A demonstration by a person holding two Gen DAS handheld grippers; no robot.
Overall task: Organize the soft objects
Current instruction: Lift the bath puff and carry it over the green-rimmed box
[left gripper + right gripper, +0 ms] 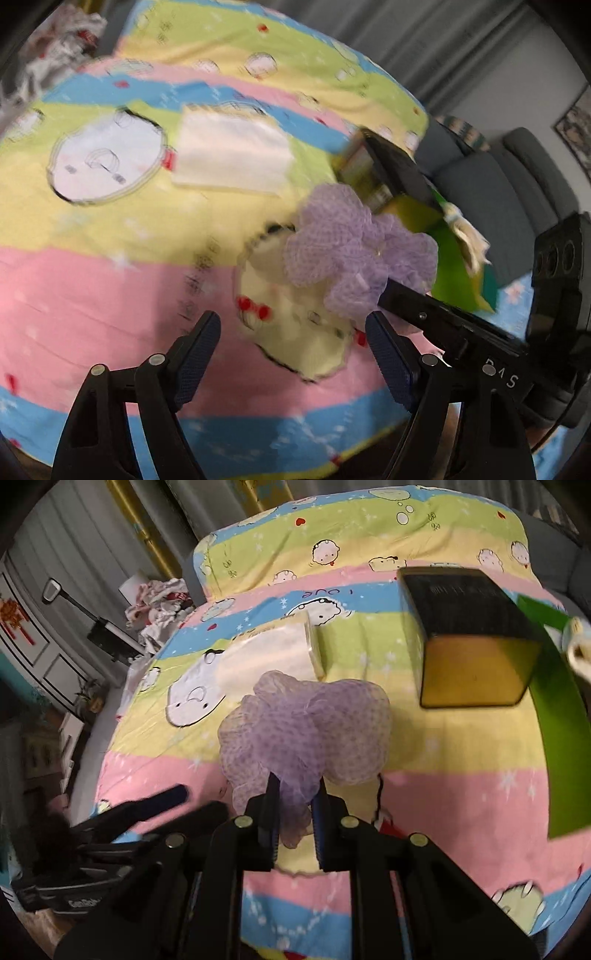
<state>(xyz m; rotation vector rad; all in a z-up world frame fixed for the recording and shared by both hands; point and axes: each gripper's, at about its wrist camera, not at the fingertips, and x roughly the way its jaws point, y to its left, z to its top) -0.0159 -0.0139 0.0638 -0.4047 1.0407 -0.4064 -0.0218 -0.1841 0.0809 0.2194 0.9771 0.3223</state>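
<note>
A fluffy lilac mesh bath pouf (306, 731) hangs above the striped cartoon bedsheet (461, 805), with my right gripper (297, 794) shut on its lower edge. In the left wrist view the same pouf (354, 254) floats ahead and to the right, held by the right gripper's black fingers (417, 310). My left gripper (291, 328) stands open over the pink stripe with nothing between its fingers; it also shows as a blurred dark shape (155, 808) at the lower left of the right wrist view. A pale folded cloth (232, 155) (273, 646) lies flat on the sheet further back.
A dark box with a yellow-brown side (469, 638) (388, 170) stands on the bed to the right, beside a green sheet-like item (557, 716) (454, 266). Crumpled clothes (159, 602) lie past the bed's far left corner. A grey sofa (491, 192) sits beyond the right edge.
</note>
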